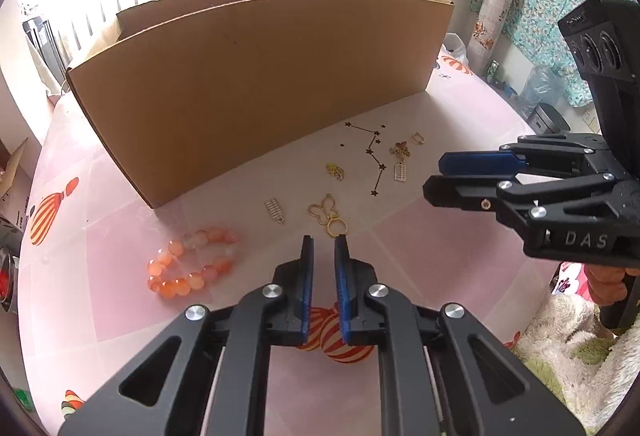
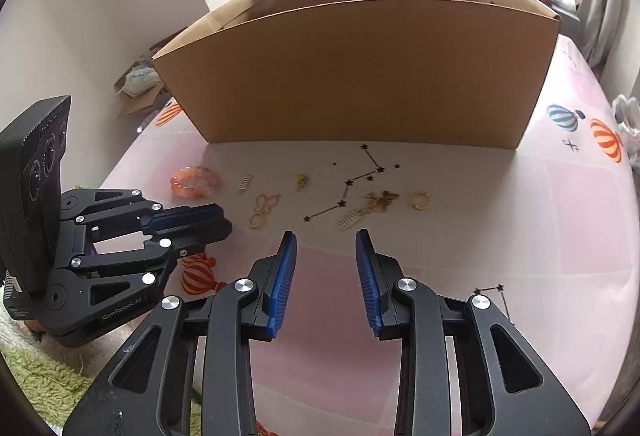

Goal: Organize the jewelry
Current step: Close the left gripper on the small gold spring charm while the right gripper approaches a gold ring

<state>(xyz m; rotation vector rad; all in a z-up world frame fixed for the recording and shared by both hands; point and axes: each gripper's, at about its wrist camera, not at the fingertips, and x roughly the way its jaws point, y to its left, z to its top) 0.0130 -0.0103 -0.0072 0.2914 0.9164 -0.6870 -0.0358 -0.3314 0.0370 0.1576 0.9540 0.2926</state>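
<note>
At the bottom of the left wrist view, the left gripper has its jaws a little apart with nothing between them. Its tips sit just short of a small gold ring at the middle of the frame. The ring touches a gold butterfly charm. To the left lies an orange bead bracelet.

At the bottom of the right wrist view, the right gripper has its jaws wide apart and empty. Just past them lie a little white comb-shaped charm, a gold flower charm and another gold ring.

All of it lies on the pink table — none looks to be in the cardboard box that fills the top of both views.

The next step is likely picking up the ring. It is thin and flat, so the jaws should go low, one on each side, and close slowly. The butterfly may get dragged along — go easy.

The right gripper's side reads "DAS" at the right edge of the left view. The left gripper's side reads "GenRobot.AI" at the lower left of the right view.
</note>
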